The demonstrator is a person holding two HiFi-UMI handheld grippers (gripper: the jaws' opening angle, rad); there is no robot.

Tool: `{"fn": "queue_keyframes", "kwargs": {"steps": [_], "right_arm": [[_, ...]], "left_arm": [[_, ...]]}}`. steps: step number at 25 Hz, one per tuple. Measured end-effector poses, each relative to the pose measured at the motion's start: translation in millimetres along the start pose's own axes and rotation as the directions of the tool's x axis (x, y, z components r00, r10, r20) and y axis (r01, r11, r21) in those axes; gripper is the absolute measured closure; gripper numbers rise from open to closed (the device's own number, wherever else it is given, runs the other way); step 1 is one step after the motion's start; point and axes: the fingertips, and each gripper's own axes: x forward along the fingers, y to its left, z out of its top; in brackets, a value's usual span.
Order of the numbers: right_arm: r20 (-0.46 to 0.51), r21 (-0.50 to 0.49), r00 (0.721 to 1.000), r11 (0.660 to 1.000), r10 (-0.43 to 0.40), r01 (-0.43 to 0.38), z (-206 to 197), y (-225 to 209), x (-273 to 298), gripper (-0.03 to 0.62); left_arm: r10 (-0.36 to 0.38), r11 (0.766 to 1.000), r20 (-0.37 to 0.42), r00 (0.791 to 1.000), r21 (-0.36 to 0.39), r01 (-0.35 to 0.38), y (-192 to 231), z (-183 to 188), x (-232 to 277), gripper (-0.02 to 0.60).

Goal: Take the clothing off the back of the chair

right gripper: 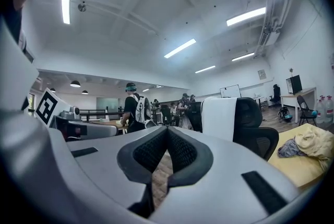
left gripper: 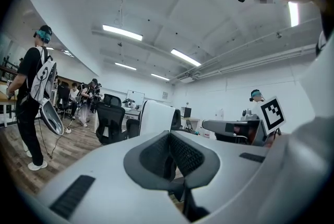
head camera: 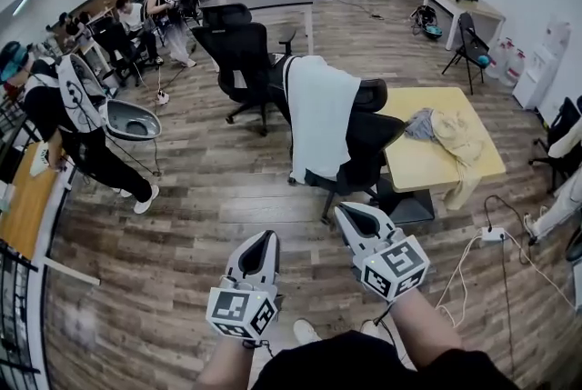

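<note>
With the left gripper (head camera: 262, 243) and right gripper (head camera: 353, 217) both closed and empty, the white garment (head camera: 320, 120) hangs lengthwise down the back of the chair (head camera: 375, 141), ahead and well apart, nearer the right gripper.

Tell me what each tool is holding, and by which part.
Nothing. The left tool and the right tool are both shut and empty; the white garment hangs untouched over the chair back ahead.
</note>
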Motion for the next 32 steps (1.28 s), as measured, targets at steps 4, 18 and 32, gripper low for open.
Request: {"fn": "queue_keyframes", "kwargs": {"steps": [4, 18, 32], "right_arm": [[0.013, 0.001, 1.0, 1.0, -0.023, 0.023, 3, 10, 17, 0.582], [0.008, -0.013, 0.997, 0.997, -0.07, 0.07, 11, 4, 29, 0.582], [0.015, 0.006, 0.999, 0.999, -0.037, 0.037, 14, -78, 35, 0.582]], "left_arm": [[-0.021, 1.0, 0.002, 1.0, 0.014, 0.021, 21, 7, -2, 0.563], [-0.056, 0.998, 0.002, 0.998, 0.034, 0.056, 36, 17, 15, 0.563], [-0.01, 0.999, -0.003, 1.0, 0.05, 0.01, 15, 24, 92, 0.502]]}}
